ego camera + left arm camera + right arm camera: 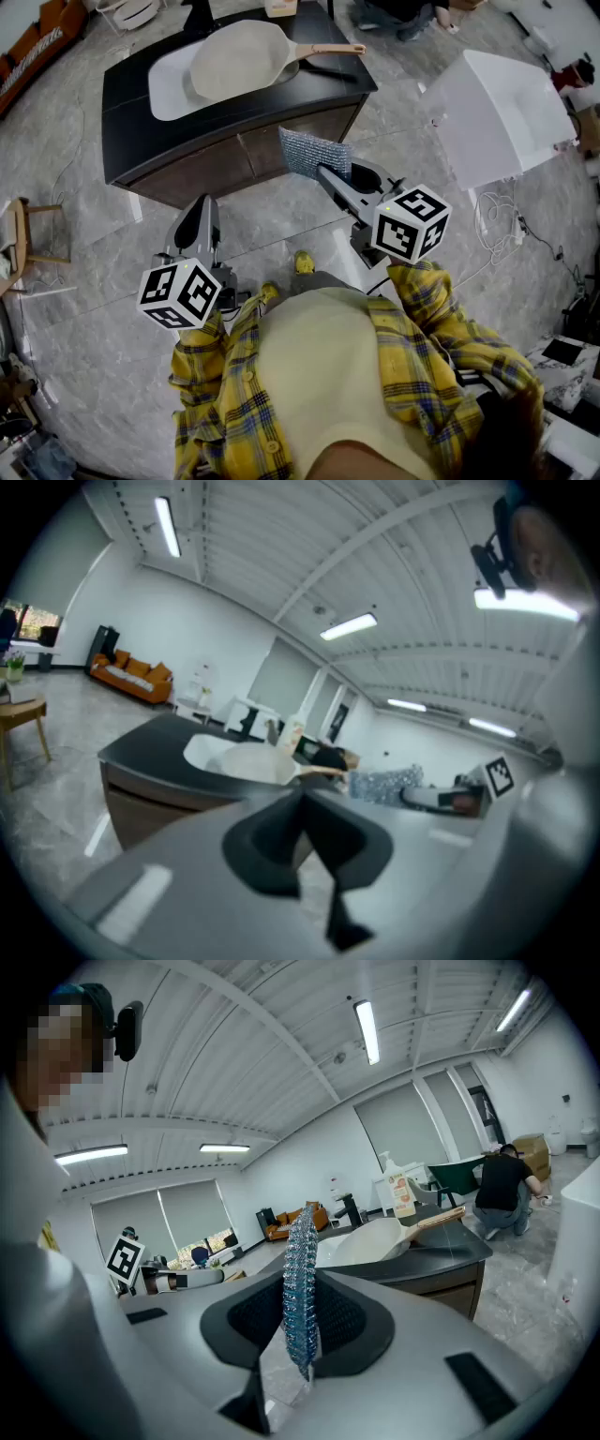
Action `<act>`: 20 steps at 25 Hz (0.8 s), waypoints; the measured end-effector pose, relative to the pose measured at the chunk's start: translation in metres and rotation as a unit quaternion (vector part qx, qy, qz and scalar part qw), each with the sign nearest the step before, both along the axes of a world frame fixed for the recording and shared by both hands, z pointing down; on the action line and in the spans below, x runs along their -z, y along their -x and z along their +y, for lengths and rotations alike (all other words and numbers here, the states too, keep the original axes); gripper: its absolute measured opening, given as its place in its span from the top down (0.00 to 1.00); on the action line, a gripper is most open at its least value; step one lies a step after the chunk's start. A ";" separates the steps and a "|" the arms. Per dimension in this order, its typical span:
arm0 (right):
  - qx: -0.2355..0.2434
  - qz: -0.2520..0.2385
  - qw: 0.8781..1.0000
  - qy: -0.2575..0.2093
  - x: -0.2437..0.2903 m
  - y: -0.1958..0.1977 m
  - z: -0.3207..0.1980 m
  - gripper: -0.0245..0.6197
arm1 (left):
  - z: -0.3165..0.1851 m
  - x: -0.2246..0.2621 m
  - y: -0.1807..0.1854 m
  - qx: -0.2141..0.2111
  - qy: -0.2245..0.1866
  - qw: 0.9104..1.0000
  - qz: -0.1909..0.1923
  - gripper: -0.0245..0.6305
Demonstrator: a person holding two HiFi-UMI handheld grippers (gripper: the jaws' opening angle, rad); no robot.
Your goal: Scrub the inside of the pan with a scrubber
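A beige pan with a wooden handle leans in the white sink of a dark counter. My right gripper is shut on a silvery-blue mesh scrubber, held in front of the counter's near edge, short of the pan. In the right gripper view the scrubber stands edge-on between the jaws, with the pan beyond. My left gripper is shut and empty, lower left, away from the counter. The left gripper view shows the pan and scrubber ahead.
A white box-like unit stands at the right with cables on the floor beside it. A wooden stool is at the far left. A bottle stands on the counter. A person crouches behind the counter.
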State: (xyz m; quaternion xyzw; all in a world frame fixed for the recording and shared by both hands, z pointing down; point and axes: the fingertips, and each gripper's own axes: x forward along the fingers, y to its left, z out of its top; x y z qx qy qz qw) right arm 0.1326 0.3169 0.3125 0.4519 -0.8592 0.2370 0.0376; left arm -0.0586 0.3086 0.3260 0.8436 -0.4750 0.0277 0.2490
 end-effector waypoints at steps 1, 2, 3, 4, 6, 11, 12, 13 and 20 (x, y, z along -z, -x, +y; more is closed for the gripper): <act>0.001 0.000 1.000 0.000 -0.001 -0.002 -0.004 0.83 | -0.005 -0.001 -0.001 0.003 0.000 1.000 0.000 0.96; 0.002 0.000 1.000 0.001 -0.003 -0.005 -0.008 0.83 | -0.009 -0.002 -0.003 0.006 0.000 1.000 0.001 0.96; 0.003 0.000 1.000 0.002 -0.004 -0.007 -0.013 0.83 | -0.014 -0.003 -0.004 0.009 0.000 1.000 0.003 0.96; 0.005 0.000 1.000 0.002 -0.006 -0.010 -0.017 0.83 | -0.018 -0.003 -0.006 0.012 -0.001 1.000 0.006 0.96; 0.010 -0.001 1.000 0.005 -0.009 -0.014 -0.027 0.83 | -0.028 -0.006 -0.011 0.018 0.001 1.000 0.012 0.96; 0.022 -0.012 1.000 0.012 -0.018 -0.026 -0.050 0.83 | -0.050 -0.014 -0.028 0.023 0.007 1.000 0.011 0.96; 0.026 -0.013 1.000 0.013 -0.019 -0.028 -0.055 0.83 | -0.054 -0.016 -0.031 0.024 0.008 1.000 0.010 0.96; 0.029 -0.013 0.999 0.013 -0.021 -0.031 -0.059 0.83 | -0.058 -0.017 -0.034 0.026 0.008 1.000 0.009 0.96; 0.054 -0.020 0.998 0.020 -0.023 -0.041 -0.082 0.83 | -0.080 -0.015 -0.053 0.035 0.008 0.999 0.015 0.96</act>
